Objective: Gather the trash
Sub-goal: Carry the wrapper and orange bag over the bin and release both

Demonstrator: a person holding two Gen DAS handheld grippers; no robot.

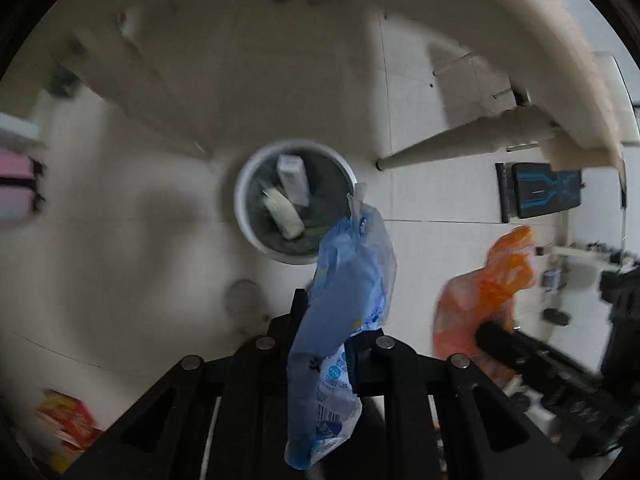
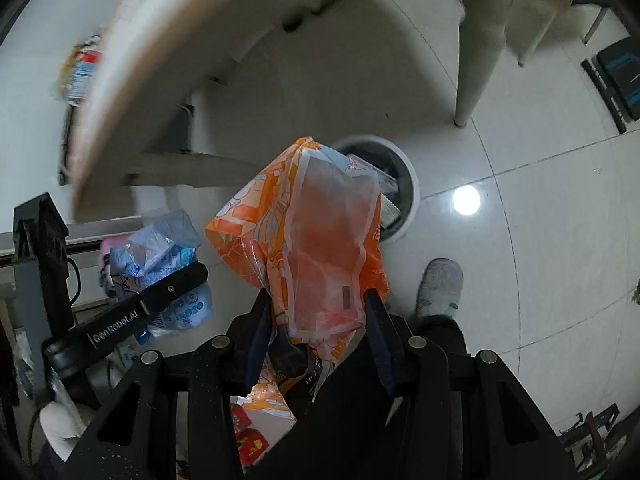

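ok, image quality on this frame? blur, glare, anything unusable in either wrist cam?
Left wrist: dim and motion-smeared, trash bin soft, blue wrapper in the left gripper readable, heavy shadow across the left floor. Right wrist: brighter, table edge streaked by blur, lamp glare on the tiles, orange bag in the right gripper fairly sharp. Both bend straight lines at the rim.

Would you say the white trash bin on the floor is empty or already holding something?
Holding something: the trash bin contains a white carton and a pale wrapper.
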